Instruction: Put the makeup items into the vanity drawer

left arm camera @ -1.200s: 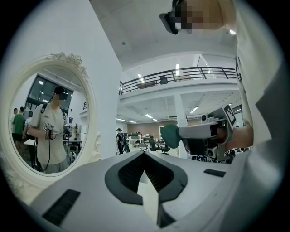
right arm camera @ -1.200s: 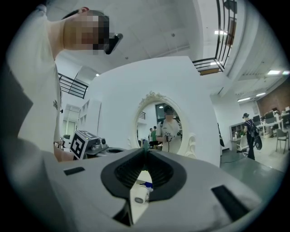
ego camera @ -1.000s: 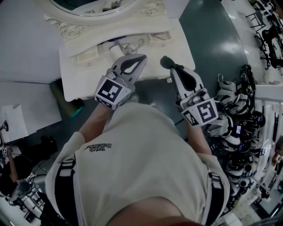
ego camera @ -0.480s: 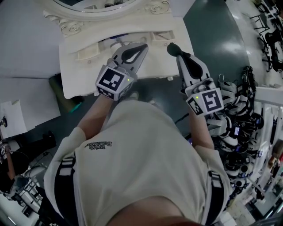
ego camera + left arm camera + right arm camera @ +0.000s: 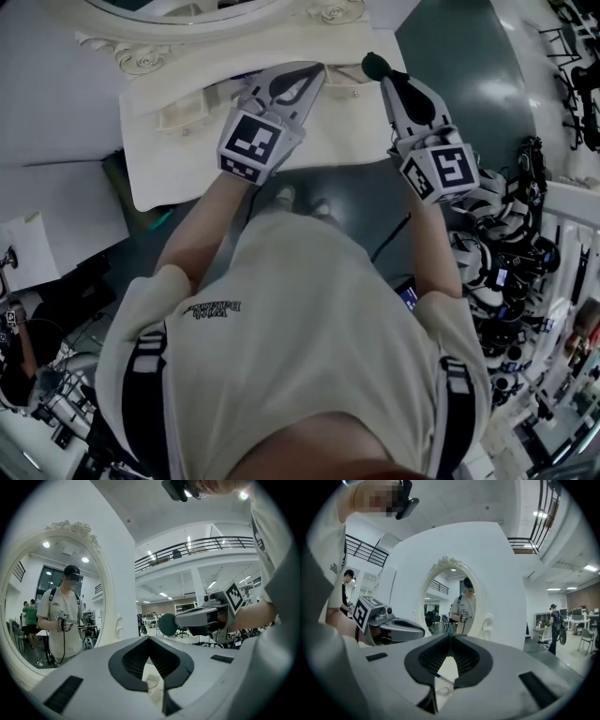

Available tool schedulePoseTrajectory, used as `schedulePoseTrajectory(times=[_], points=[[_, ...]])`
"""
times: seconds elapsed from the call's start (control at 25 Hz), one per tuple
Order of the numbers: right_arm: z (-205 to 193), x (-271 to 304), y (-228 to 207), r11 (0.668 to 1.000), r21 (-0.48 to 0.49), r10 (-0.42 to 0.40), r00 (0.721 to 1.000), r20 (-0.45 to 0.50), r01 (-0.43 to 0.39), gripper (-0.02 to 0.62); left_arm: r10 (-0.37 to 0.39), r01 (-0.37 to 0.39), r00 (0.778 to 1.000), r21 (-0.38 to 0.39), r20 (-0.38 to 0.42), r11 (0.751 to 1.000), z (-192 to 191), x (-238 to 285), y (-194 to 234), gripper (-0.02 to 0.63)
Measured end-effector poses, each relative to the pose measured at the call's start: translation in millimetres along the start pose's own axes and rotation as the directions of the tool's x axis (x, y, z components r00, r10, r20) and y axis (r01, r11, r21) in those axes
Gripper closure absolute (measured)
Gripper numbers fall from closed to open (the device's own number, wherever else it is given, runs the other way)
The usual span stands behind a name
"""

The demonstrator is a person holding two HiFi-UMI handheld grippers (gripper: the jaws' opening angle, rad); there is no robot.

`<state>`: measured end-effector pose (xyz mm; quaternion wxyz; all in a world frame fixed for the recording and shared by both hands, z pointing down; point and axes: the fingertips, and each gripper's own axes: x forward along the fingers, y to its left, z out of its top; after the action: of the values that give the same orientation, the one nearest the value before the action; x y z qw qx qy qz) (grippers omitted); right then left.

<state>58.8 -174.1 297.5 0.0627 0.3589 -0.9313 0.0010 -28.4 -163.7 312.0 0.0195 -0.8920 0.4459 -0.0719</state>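
Observation:
My right gripper (image 5: 373, 67) is shut on a round dark green makeup sponge (image 5: 372, 65), pinched at the very tips; the left gripper view shows the sponge (image 5: 167, 624) sticking out in front of the right gripper. It hovers over the right end of the white vanity (image 5: 164, 164), near the mirror base. My left gripper (image 5: 315, 68) hangs beside it over the vanity's middle, jaws shut with nothing between them. Small makeup items (image 5: 241, 87) lie in the recess behind it, mostly hidden by the gripper. Whether a drawer stands open I cannot tell.
An oval mirror in an ornate white frame (image 5: 141, 58) rises at the vanity's back. A rack of black-and-white devices (image 5: 502, 239) crowds the right side. White panels (image 5: 56, 103) stand at the left, with a dark bin (image 5: 131, 202) by the vanity's corner.
Both grippers have travelled forward over the vanity toward the mirror, keeping side by side. The right one still carries the green sponge; the left stays shut.

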Motion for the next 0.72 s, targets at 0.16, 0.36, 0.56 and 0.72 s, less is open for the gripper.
schedulePoseTrajectory(times=[0.16,0.36,0.56,0.72], points=[[-20,26,-12,1.000,0.000,0.030,0.998,-0.054,-0.030,0.569,0.002,-0.003,1.000,-0.020,-0.026,1.000,-13,23,12,0.601],[-60,57,-27,0.998,0.007,0.056,0.989,-0.139,-0.056,0.569,-0.003,-0.001,0.997,-0.054,-0.078,0.999,-46,53,24,0.601],[-110,79,-41,0.998,-0.002,0.060,0.969,-0.239,-0.062,0.569,-0.012,-0.002,0.991,-0.106,-0.131,0.994,-86,79,29,0.601],[-148,93,-46,0.997,0.005,0.072,0.949,-0.308,-0.074,0.569,-0.028,0.004,0.981,-0.124,-0.190,0.992,-121,94,30,0.601]])
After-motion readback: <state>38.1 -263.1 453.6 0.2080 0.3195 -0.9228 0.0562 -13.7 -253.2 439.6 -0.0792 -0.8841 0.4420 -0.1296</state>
